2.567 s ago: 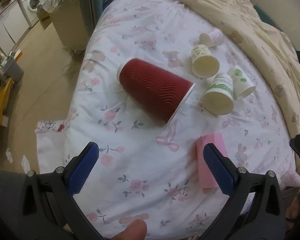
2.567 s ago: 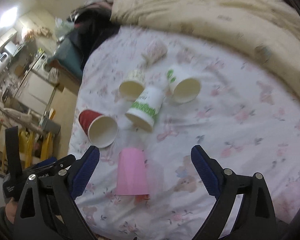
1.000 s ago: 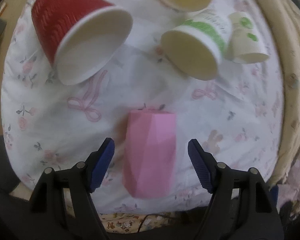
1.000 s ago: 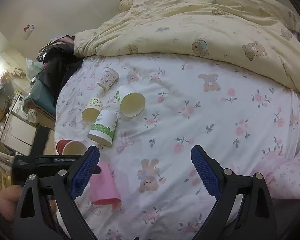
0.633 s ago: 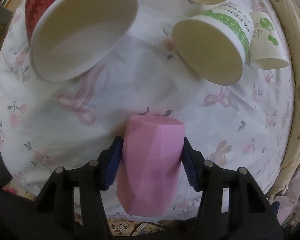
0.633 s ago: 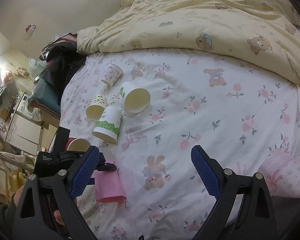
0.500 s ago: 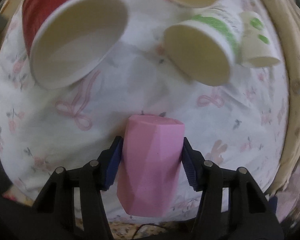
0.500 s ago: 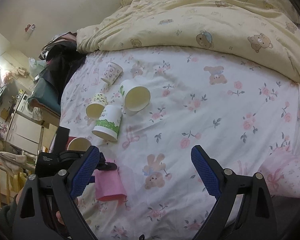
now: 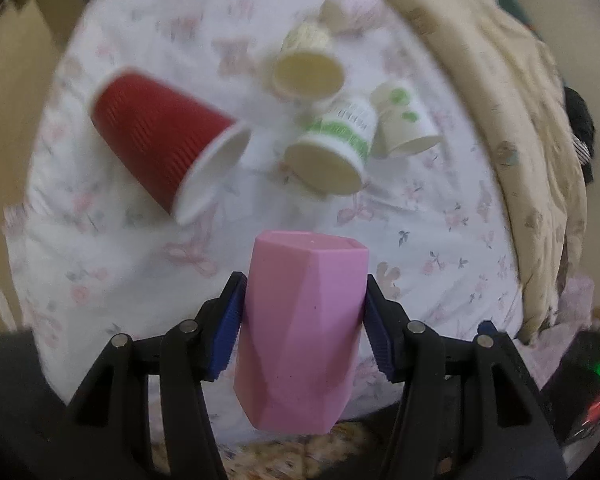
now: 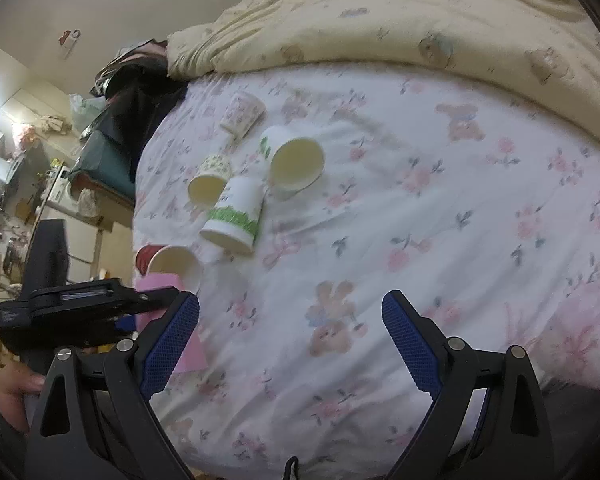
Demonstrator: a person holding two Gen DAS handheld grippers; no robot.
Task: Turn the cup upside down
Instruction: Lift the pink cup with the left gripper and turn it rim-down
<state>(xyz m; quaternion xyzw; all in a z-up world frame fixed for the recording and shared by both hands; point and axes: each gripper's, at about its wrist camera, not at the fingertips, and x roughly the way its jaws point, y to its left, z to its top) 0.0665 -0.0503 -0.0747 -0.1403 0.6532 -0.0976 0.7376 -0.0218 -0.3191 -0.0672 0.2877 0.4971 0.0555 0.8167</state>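
Gripping: left gripper [image 9: 304, 328] was clamped on the faceted pink cup [image 9: 300, 336], both blue pads pressed against its sides.
Beyond it: red cup [image 9: 160, 140] lay on the floral sheet [image 9: 420, 240], ahead-left.
Right gripper [image 10: 290, 344]: jaws spread wide, holding nothing.
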